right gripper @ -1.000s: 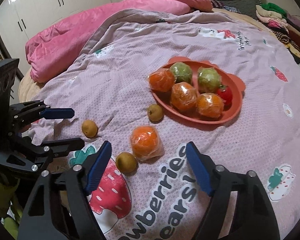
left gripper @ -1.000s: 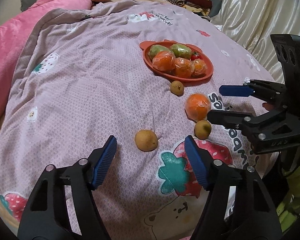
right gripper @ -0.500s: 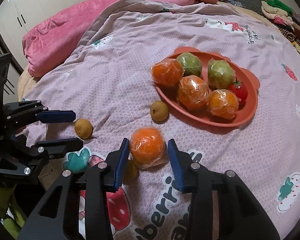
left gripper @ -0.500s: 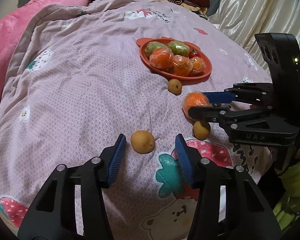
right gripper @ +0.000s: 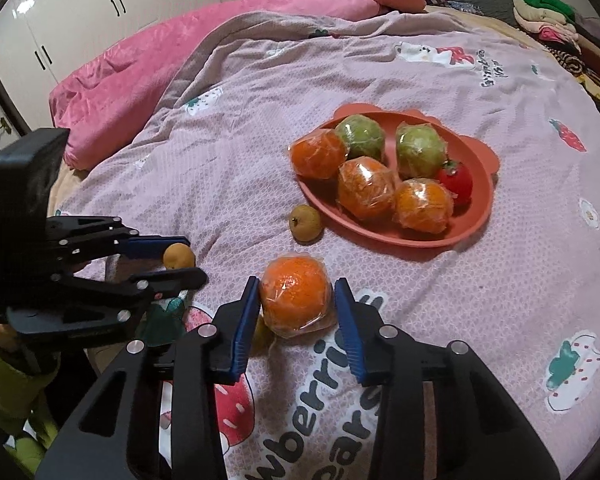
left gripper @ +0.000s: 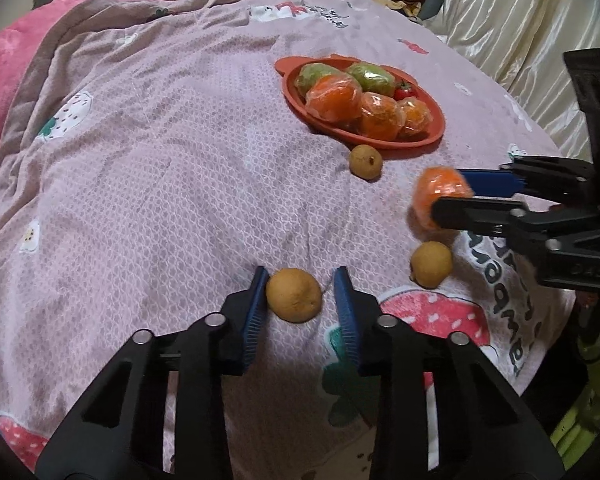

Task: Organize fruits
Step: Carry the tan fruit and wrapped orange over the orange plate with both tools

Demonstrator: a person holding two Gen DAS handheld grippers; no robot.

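An orange-red plate [left gripper: 292, 98] [right gripper: 482, 204] on the bedspread holds wrapped oranges, two green fruits and a small red one. My left gripper [left gripper: 300, 294] [right gripper: 180, 262] straddles a small tan fruit [left gripper: 294, 295] [right gripper: 179, 256]; a gap shows on its right side. My right gripper [right gripper: 296, 304] [left gripper: 446, 198] straddles a plastic-wrapped orange [right gripper: 294, 298] [left gripper: 440, 190]; its left pad touches the orange and a small gap shows on the right. Two more tan fruits lie loose: one by the plate [left gripper: 365, 161] [right gripper: 305, 219], one near the orange [left gripper: 431, 263].
The bed has a mauve strawberry-print cover [left gripper: 160, 168] and a pink blanket [right gripper: 160, 64] at the far side. Folded clothes [right gripper: 548, 16] are stacked at the back. A cream satin sheet [left gripper: 512, 20] lies at the right. White wardrobes [right gripper: 80, 12] stand behind.
Both grippers moved forward and down and narrowed. The left now brackets the small tan fruit, the right now brackets the wrapped orange.
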